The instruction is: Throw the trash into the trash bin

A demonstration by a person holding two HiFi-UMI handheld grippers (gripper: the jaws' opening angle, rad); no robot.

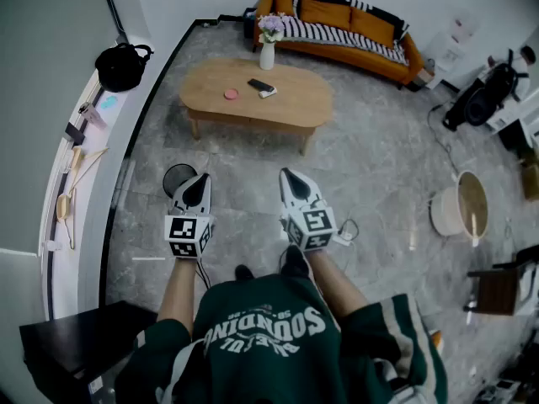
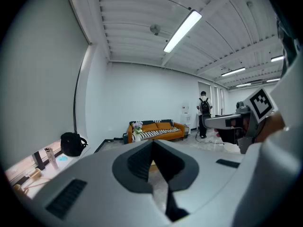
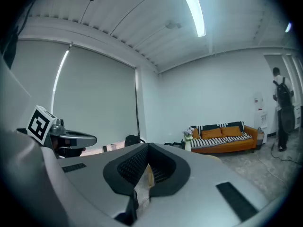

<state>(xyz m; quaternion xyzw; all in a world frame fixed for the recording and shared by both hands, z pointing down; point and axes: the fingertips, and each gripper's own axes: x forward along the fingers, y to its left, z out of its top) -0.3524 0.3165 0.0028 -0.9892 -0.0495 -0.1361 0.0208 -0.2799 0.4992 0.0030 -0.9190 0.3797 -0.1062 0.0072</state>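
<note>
Sitting on the grey stone floor (image 1: 370, 167), a dark round trash bin (image 1: 176, 178) is just ahead of the left gripper (image 1: 200, 180) and partly hidden behind its tip. The left gripper's jaws are closed tip to tip and hold nothing. The right gripper (image 1: 287, 176), beside the left one and apart from the bin, is likewise closed on nothing. Only a sliver of table and floor shows through the gap behind its pads. Both grippers point slightly downward toward an oval wooden table (image 1: 299, 108) well beyond the bin. On it lie a pink round item (image 1: 231, 94), a dark flat slab (image 1: 260, 84) and a white piece (image 1: 268, 93) touching the slab; which of these is trash cannot be told. A vase of flowers (image 1: 267, 53) stands at the table's far edge, before an orange sofa (image 1: 337, 15). A beige bucket (image 1: 461, 207) sits far to the right.
</note>
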